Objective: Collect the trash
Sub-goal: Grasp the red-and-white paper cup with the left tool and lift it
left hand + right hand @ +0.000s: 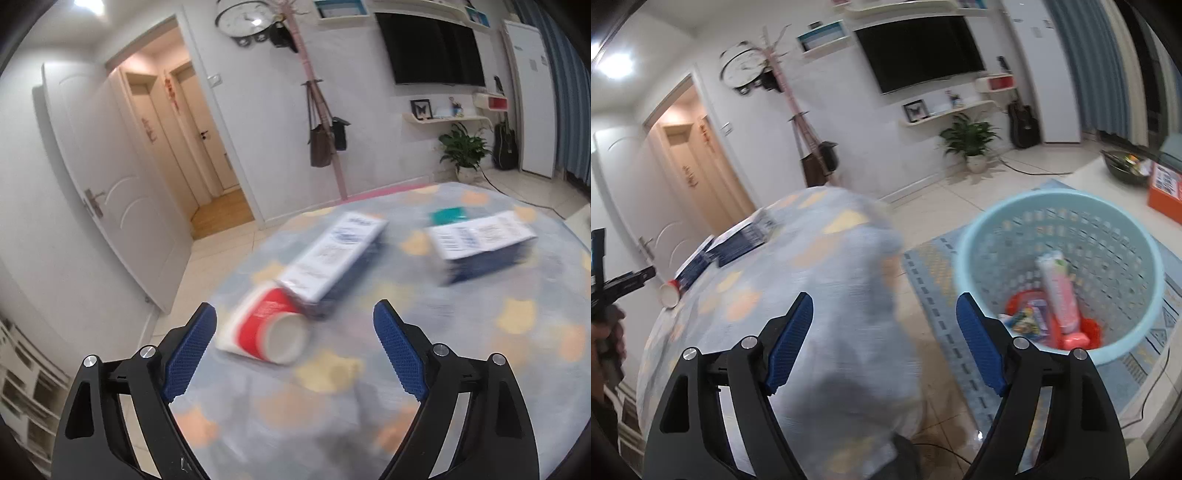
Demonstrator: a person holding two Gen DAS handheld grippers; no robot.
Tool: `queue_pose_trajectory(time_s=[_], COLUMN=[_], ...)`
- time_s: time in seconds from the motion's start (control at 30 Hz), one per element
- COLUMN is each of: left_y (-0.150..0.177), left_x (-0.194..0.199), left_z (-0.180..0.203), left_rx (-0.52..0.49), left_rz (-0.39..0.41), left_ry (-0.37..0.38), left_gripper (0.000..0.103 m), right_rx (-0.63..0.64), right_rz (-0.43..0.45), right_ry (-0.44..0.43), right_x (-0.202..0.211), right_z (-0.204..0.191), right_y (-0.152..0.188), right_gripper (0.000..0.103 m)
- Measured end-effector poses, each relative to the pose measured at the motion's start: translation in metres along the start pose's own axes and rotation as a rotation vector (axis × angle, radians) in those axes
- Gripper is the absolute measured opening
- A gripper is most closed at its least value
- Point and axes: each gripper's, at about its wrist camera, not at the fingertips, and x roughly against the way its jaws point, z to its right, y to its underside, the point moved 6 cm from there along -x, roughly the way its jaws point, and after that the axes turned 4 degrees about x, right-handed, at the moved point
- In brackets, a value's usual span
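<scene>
Here, both grippers' fingers spread wide, empty: left gripper [295, 325] near the paper cup [267, 328] at lower centre, right gripper [884, 317] beside the basket [971, 236] at lower right.

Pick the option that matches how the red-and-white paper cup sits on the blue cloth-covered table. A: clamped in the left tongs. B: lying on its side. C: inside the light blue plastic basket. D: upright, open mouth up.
B: the red-and-white paper cup lies on its side on the table, its open mouth facing the camera, ahead of the open left tongs and untouched by them.
</scene>
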Motion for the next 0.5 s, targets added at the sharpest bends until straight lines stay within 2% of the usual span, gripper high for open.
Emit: queue_pose_trajectory(time_s=[0.17, 0.27, 0.33, 0.43, 0.5], left_y=[0.005, 0.003, 0.01, 0.014, 0.019], left_x=[-0.05, -0.07, -0.082, -0.107, -0.118], left_z=[-0.041, -0.043, -0.04, -0.041, -0.035], left_rx=[-0.002, -0.051, -0.078, -0.092, -0.098], left_rz=[-0.135, -0.161, -0.196, -0.247, -0.289], left_ry=[0.108, 0.211, 0.256, 0.284, 0.343], left_gripper=[0.085, 0.086, 0.086, 0.086, 0.086], right_rx=[0.051, 0.062, 0.065, 0.081, 0.098], right_rz=[-0.002, -0.009, -0.014, -0.021, -0.024], right_ry=[-0.028, -0.029, -0.028, -0.027, -0.026], right_x=[0.001, 0.0, -0.002, -0.004, -0.005], right_z=[-0.032, -0.04, -0.045, -0.054, -0.06], right_y=[-0.001, 0.001, 0.001, -0.001, -0.001], right_gripper=[0.077, 0.077, 0.077, 0.077, 0.077])
